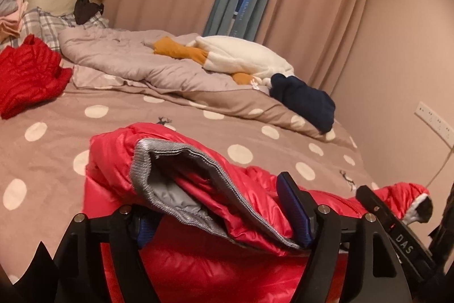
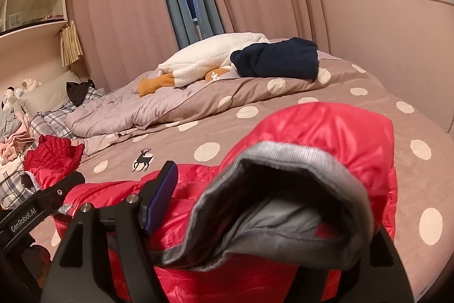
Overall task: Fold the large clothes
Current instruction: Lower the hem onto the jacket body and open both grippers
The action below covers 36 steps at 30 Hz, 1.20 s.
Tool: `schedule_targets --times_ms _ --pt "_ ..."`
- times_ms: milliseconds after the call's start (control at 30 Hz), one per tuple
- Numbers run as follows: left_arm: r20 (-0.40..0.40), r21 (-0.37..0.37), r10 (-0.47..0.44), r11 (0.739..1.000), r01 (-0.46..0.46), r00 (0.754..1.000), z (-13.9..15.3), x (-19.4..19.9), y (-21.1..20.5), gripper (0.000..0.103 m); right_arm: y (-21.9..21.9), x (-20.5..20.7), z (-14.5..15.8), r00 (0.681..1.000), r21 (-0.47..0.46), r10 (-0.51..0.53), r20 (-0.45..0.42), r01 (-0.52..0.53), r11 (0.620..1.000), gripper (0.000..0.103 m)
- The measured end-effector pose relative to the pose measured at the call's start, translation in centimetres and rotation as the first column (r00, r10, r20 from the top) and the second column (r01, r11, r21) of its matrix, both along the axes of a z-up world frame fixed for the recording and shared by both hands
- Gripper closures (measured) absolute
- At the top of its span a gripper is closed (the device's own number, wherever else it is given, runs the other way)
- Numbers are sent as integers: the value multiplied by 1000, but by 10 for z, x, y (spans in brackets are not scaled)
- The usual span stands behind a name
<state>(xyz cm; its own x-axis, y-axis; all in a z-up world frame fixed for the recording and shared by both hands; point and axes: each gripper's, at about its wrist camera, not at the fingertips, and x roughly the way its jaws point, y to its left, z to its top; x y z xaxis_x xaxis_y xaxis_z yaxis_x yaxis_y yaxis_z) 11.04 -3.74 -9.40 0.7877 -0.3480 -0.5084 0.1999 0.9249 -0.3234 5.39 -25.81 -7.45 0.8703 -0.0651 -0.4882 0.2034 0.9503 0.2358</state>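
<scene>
Pink curtains (image 2: 119,4) and a polka-dot bed cover (image 1: 56,161) frame a shiny red puffer jacket (image 1: 255,195) lying across the near part of the bed, quilted and slippery-looking, with a grey ribbed trim and a pale grey lining. The left gripper (image 1: 224,229) has its blue-padded fingers (image 1: 295,212) on either side of one gaping grey-edged cuff (image 1: 176,178), pinching the fabric and lifting it off the cover. The right gripper (image 2: 255,206) holds the other cuff (image 2: 283,189) the same way, one blue pad showing at its left while the far finger is hidden behind the cloth, so I cannot tell how tightly it is pressed. Between the two runs the jacket's zip. Farther back lie a rumpled lilac quilt (image 1: 127,56), a fluffy white and mustard plush garment (image 1: 241,53) and a folded navy fleece (image 2: 278,58) resting on the quilt's edge. To the left sits a second red quilted jacket (image 1: 28,75), bunched up, near checked pillows (image 1: 48,24) and a pile of pale clothes (image 2: 14,138).
</scene>
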Motion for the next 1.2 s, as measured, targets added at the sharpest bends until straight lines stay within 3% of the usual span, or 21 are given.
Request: schedule_targets --times_ms 200,433,700,900,967,1200 --pt "51 -1 41 999 -41 998 6 -4 7 19 0 0 0 1000 4 7 3 -7 1000 30" --pt "30 -25 76 997 -75 997 4 3 16 16 2 3 -2 1000 1 7 -10 -7 1000 26" --pt "62 -57 134 990 -131 989 10 -1 29 15 -1 0 0 1000 -7 1 16 -1 1000 12" --pt "80 -90 154 985 -147 985 12 -1 34 7 -3 -4 3 999 -8 -19 45 20 1000 0" --pt "90 -110 152 984 -142 984 13 -3 34 1 -5 -5 4 998 -3 -30 53 30 1000 0" --pt "87 -166 162 975 -146 983 14 -2 40 1 -1 -5 6 999 -31 -17 45 18 999 0"
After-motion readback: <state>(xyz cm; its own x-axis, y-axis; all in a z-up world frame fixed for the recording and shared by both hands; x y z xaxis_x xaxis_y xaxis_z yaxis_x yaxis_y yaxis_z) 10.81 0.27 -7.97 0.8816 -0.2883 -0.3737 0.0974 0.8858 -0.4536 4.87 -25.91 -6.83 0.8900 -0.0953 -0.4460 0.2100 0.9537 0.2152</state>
